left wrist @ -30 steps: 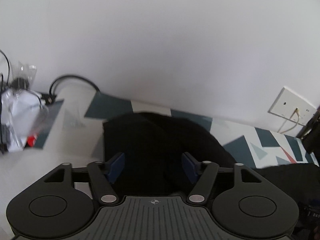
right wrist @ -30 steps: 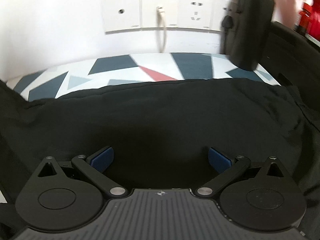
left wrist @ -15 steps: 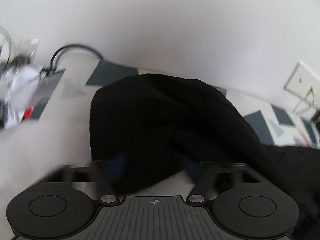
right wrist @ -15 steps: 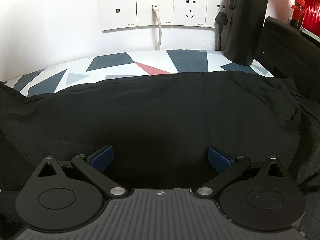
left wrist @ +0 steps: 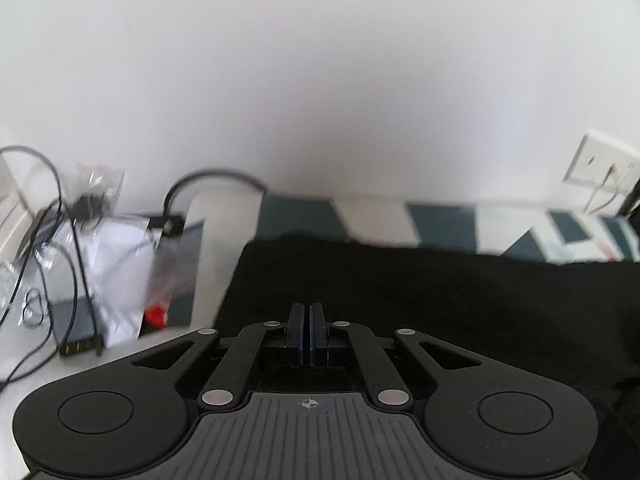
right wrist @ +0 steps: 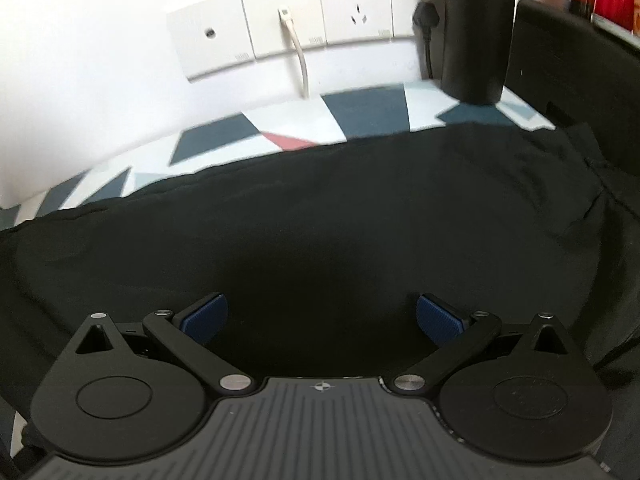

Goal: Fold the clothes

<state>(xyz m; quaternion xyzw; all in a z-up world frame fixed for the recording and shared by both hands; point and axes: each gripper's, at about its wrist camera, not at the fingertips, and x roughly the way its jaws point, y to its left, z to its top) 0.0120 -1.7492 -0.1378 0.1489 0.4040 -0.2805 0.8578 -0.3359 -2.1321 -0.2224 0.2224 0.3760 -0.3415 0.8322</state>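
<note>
Left wrist view shows the left gripper (left wrist: 307, 318) with fingers pressed together, nothing visibly between them, above the black garment (left wrist: 420, 292) spread over the patterned table (left wrist: 296, 216), while the right gripper (right wrist: 319, 318) hovers over that cloth, fingers wide apart.

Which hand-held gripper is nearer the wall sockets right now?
Right. The right hand-held gripper, open over the black garment, faces the wall sockets just beyond it. The left hand-held gripper sees them only at its far right.
</note>
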